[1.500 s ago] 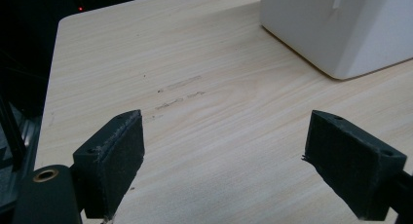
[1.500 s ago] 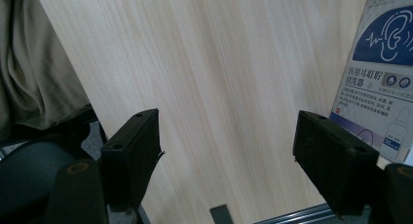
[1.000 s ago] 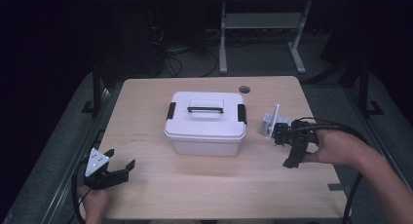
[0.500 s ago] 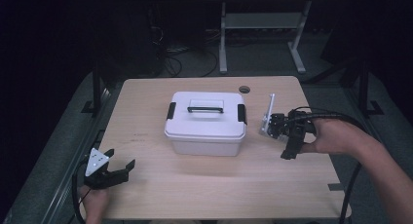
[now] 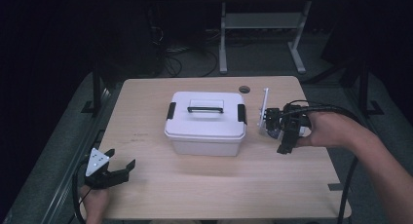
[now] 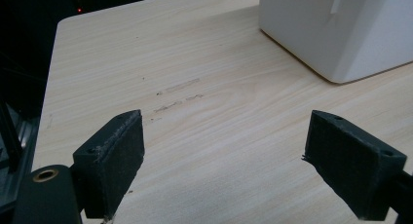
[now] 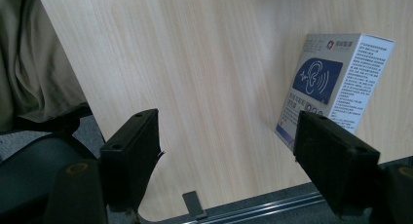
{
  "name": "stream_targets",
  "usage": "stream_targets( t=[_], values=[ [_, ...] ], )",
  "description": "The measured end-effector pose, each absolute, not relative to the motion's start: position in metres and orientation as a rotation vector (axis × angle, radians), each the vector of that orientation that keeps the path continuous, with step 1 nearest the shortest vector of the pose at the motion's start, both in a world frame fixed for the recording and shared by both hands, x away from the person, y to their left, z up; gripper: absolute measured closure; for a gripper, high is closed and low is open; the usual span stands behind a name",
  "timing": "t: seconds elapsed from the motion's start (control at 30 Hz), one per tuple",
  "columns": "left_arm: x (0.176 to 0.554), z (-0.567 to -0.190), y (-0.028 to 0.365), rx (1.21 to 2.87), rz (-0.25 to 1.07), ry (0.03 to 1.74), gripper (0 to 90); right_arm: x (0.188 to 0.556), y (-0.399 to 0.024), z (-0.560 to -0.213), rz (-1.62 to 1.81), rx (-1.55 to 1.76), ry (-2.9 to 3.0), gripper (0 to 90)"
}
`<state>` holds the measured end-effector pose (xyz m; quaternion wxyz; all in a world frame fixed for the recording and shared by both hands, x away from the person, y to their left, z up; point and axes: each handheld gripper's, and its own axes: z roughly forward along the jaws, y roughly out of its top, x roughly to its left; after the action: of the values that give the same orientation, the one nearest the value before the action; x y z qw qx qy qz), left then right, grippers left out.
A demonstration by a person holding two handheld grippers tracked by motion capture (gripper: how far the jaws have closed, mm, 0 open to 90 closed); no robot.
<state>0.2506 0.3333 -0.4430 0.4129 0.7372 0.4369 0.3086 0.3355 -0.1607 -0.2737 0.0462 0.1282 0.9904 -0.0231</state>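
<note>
Since the earlier frame, our right tongs (image 5: 284,136) have shifted left toward the white box (image 5: 205,122) at the middle of the table (image 5: 195,185), while our left tongs (image 5: 113,171) stay at the near-left corner. Both tongs are released, jaws spread wide and grasping nothing. We see a small printed carton (image 7: 333,85) lying on the table just beside the right tongs.

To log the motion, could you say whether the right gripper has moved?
Yes: the right gripper has moved left, toward the white box.
</note>
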Motion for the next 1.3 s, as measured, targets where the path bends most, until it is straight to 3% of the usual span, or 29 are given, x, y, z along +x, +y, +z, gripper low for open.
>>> stream_targets(
  t=[1.3],
  values=[
    [0.25, -0.442, 0.333, 1.845, 0.777, 1.094, 13.7, 0.357, -0.128, -0.249, -0.071, 0.325, 3.003, 24.5]
  ],
)
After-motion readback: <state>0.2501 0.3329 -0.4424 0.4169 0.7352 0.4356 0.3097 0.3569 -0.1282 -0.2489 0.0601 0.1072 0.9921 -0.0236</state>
